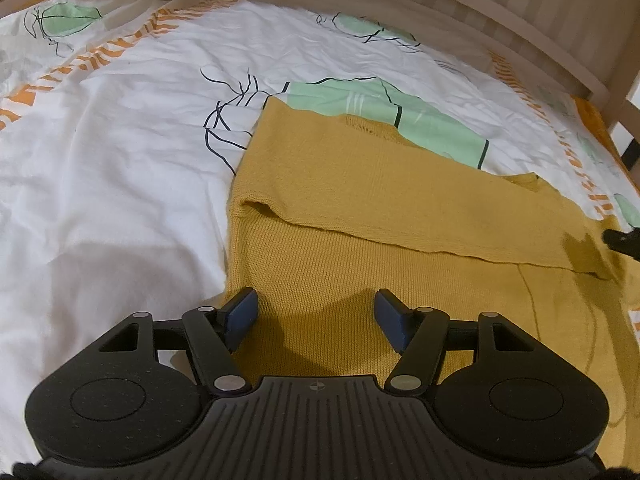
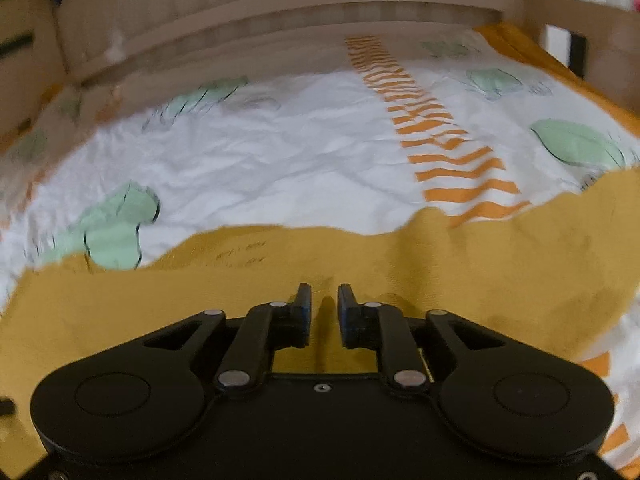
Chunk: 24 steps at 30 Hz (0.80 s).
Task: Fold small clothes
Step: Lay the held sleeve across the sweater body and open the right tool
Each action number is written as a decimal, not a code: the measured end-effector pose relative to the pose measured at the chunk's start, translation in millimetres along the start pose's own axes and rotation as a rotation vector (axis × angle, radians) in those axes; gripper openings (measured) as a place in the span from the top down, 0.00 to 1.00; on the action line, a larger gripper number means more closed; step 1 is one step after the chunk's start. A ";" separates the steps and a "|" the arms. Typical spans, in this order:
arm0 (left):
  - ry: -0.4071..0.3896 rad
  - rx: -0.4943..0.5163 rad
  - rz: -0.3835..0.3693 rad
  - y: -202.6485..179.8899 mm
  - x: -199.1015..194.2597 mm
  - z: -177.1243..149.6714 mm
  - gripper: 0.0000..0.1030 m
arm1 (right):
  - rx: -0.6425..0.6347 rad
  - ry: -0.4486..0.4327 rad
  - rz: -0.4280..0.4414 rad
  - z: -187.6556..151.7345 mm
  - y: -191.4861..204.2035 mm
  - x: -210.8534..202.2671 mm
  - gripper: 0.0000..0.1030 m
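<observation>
Hovering over the mustard knit sweater (image 1: 360,216), our left hand-held gripper (image 1: 316,316) has its jaws spread wide w/ nothing between them; the blue pads (image 1: 244,312) sit just above the knit near its left edge. Sweater lies flat on the bed, on a white duvet (image 1: 120,160) w/ green blobs, black scribble lines & orange stripe bands. One part of the knit is folded across the body, its edge running diagonally from left-centre down toward the right. At the far right of the left view we see a dark tip (image 1: 624,240) beside the knit, prob. the other tool, but too little shows to say.

In the right view, our right hand-held gripper (image 2: 324,308) has jaws nearly together, only a narrow gap left; sweater fabric (image 2: 400,272) lies directly under & ahead of the tips. We can't tell whether any cloth is pinched — view is blurred. Knit's far edge runs wavy across the frame, duvet (image 2: 280,152) beyond it, wooden bed frame (image 2: 300,4) behind.
</observation>
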<state>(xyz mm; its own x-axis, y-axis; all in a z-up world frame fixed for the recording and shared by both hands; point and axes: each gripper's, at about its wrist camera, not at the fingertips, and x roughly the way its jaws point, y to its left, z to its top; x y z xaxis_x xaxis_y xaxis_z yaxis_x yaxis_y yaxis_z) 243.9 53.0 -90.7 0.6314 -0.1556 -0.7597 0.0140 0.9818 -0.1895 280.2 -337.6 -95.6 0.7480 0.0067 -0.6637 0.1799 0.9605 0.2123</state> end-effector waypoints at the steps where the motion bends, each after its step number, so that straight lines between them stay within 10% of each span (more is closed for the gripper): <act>1: 0.000 0.002 0.001 -0.5 -0.1 -0.2 0.39 | 0.036 -0.005 0.000 2.5 -11.5 -4.1 0.59; 10: -0.010 -0.008 0.003 -1.9 -0.5 0.0 0.39 | 0.175 -0.054 -0.238 29.1 -122.9 -30.9 0.26; 24: -0.073 0.094 0.038 -14.0 1.4 -9.5 0.37 | 0.474 -0.052 -0.344 31.9 -263.1 -1.6 0.25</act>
<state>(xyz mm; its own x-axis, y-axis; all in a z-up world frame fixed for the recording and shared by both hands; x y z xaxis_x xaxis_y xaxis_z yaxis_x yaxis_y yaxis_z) 237.2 38.0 -95.1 0.6877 -0.1128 -0.7172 0.0590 0.9933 -0.0997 252.1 -599.2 -127.6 0.6239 -0.3085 -0.7181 0.6752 0.6754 0.2964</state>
